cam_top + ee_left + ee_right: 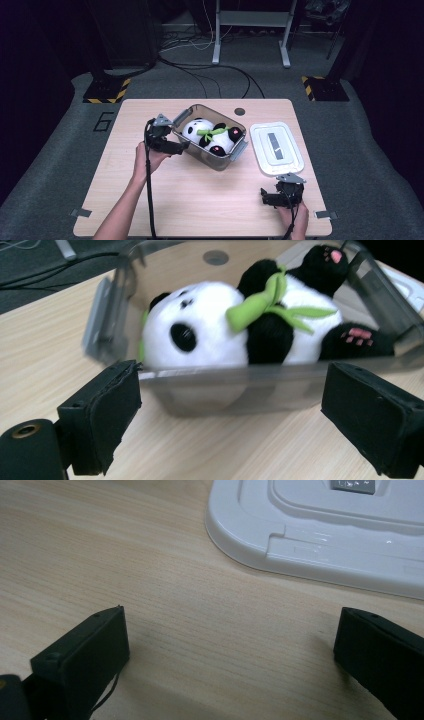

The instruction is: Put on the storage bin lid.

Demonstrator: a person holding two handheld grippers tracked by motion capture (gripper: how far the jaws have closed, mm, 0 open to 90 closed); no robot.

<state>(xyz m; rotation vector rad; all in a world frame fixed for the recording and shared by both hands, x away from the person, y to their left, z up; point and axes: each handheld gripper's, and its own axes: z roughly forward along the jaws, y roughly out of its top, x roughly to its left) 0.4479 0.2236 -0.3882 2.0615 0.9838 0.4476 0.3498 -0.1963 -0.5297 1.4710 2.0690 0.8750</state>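
The left tool [175,145] stands wide with nothing between its jaws, just beside the near-left wall of the clear bin [280,385], where a plush panda [240,325] lies. The right tool [230,655] gapes wide over bare table [200,200], near the white lid [276,148]. A "6" [102,121] marks the floor at left.

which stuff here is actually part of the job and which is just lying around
Part of the job:
- clear bin
- panda toy lying in the bin
- white lid, off the bin, flat on the table
- left gripper, open, next to the bin
- right gripper, open, near the lid

Just lying about:
- cables on the floor
- grey table legs behind
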